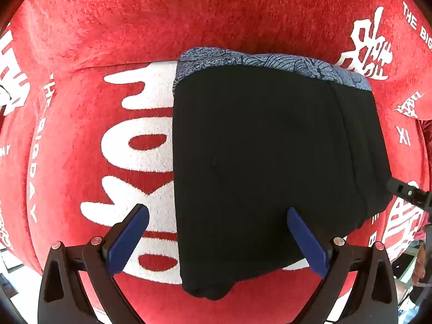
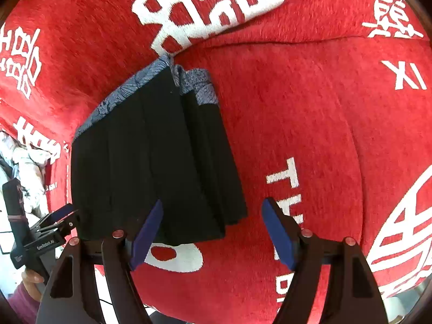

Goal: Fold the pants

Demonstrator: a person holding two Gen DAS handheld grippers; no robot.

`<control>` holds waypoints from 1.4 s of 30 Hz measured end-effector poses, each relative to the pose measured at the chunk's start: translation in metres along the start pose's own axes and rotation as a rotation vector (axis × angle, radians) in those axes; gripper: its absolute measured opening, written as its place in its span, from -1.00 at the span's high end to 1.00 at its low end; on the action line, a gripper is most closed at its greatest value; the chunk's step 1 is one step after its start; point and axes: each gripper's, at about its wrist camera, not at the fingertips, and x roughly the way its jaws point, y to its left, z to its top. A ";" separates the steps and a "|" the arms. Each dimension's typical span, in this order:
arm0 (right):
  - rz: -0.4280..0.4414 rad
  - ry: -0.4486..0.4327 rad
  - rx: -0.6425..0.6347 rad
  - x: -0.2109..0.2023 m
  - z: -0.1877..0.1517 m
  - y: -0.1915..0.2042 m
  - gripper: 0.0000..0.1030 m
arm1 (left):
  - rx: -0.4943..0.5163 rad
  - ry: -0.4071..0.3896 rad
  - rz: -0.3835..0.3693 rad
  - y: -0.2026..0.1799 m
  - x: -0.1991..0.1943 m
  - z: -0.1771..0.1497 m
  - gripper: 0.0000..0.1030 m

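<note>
The black pants [image 1: 270, 167] lie folded into a compact stack on the red cloth, with a blue-grey patterned waistband [image 1: 264, 62] at the far edge. They also show in the right wrist view [image 2: 151, 156], layered edges facing right. My left gripper [image 1: 216, 218] is open and empty, hovering over the stack's near left edge. My right gripper [image 2: 213, 216] is open and empty, over the stack's near right corner. The left gripper [image 2: 54, 224] shows at the right wrist view's lower left; the right gripper's tip [image 1: 407, 191] shows at the left wrist view's right edge.
A red plush cover [image 1: 108, 27] with white lettering and characters spreads over the cushioned seat and its backrest [image 2: 243, 5]. Crumpled pale cloth [image 2: 24, 162] lies off the left side. A person's hand [image 2: 29, 278] holds the left gripper's handle.
</note>
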 end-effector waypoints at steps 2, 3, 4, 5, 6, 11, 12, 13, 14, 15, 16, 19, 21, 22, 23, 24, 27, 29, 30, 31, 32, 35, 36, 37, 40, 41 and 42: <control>0.009 0.013 0.007 0.003 0.000 -0.002 -0.53 | -0.005 0.007 -0.010 0.002 0.004 0.004 -0.99; 0.015 0.016 0.011 0.004 0.001 -0.003 -0.53 | -0.009 0.011 -0.017 0.004 0.006 0.007 -0.99; 0.023 0.018 0.015 0.005 0.002 -0.004 -0.54 | -0.013 0.016 -0.024 0.006 0.008 0.009 -0.99; 0.028 0.020 0.019 0.005 0.002 -0.005 -0.54 | -0.018 0.020 -0.034 0.007 0.010 0.011 -0.99; 0.033 0.023 0.021 0.006 0.003 -0.006 -0.54 | -0.027 0.029 -0.051 0.010 0.013 0.015 -0.99; 0.058 0.039 0.008 0.009 0.008 -0.008 -0.54 | -0.029 0.028 -0.102 0.022 0.019 0.032 -0.99; 0.063 0.045 0.002 0.010 0.010 -0.008 -0.54 | -0.025 0.027 -0.109 0.024 0.020 0.036 -0.99; 0.067 0.050 -0.002 0.011 0.011 -0.008 -0.54 | -0.027 0.029 -0.117 0.026 0.022 0.040 -0.99; 0.077 0.061 -0.008 0.011 0.015 -0.011 -0.54 | -0.032 0.031 -0.126 0.029 0.023 0.043 -0.99; 0.086 0.068 -0.010 0.013 0.017 -0.011 -0.54 | -0.037 0.031 -0.142 0.032 0.025 0.048 -0.99; 0.101 0.075 -0.011 0.014 0.019 -0.013 -0.54 | -0.039 0.029 -0.152 0.036 0.025 0.053 -0.99; 0.162 0.094 -0.015 0.017 0.028 -0.015 -0.54 | -0.056 0.024 -0.200 0.045 0.028 0.063 -0.99; 0.204 0.101 -0.026 0.020 0.033 -0.016 -0.55 | -0.070 0.033 -0.245 0.053 0.032 0.071 -0.99; 0.221 0.108 -0.036 0.022 0.039 -0.017 -0.55 | -0.075 0.038 -0.259 0.055 0.034 0.073 -0.99; 0.228 0.113 -0.041 0.025 0.043 -0.018 -0.55 | -0.079 0.041 -0.268 0.057 0.037 0.074 -0.99; 0.237 0.119 -0.046 0.027 0.048 -0.019 -0.55 | -0.081 0.047 -0.282 0.060 0.042 0.077 -0.99; 0.287 0.138 -0.045 0.037 0.057 -0.025 -0.55 | -0.091 0.056 -0.320 0.063 0.051 0.079 -0.99; 0.338 0.154 -0.046 0.044 0.065 -0.027 -0.54 | -0.104 0.056 -0.351 0.063 0.057 0.081 -0.99; 0.356 0.159 -0.050 0.046 0.068 -0.027 -0.54 | -0.108 0.054 -0.361 0.064 0.059 0.083 -0.99; 0.381 0.167 -0.056 0.050 0.071 -0.026 -0.57 | -0.108 0.050 -0.368 0.063 0.062 0.082 -0.99; 0.391 0.172 -0.061 0.053 0.073 -0.025 -0.58 | -0.106 0.046 -0.375 0.061 0.065 0.082 -0.99; 0.414 0.189 -0.055 0.065 0.074 -0.024 -0.60 | -0.105 0.042 -0.368 0.052 0.068 0.081 -1.00; 0.420 0.186 -0.047 0.066 0.077 -0.026 -0.61 | -0.100 0.036 -0.358 0.051 0.067 0.082 -1.00; 0.425 0.180 -0.041 0.067 0.078 -0.024 -0.61 | -0.095 0.032 -0.349 0.050 0.065 0.081 -1.00; 0.409 0.176 -0.030 0.065 0.075 -0.027 -0.54 | -0.102 0.030 -0.345 0.042 0.065 0.074 -1.00; 0.399 0.176 -0.029 0.064 0.076 -0.026 -0.49 | -0.103 0.025 -0.345 0.041 0.063 0.073 -0.94; 0.391 0.176 -0.028 0.065 0.076 -0.021 -0.31 | -0.096 0.011 -0.357 0.036 0.059 0.073 -0.70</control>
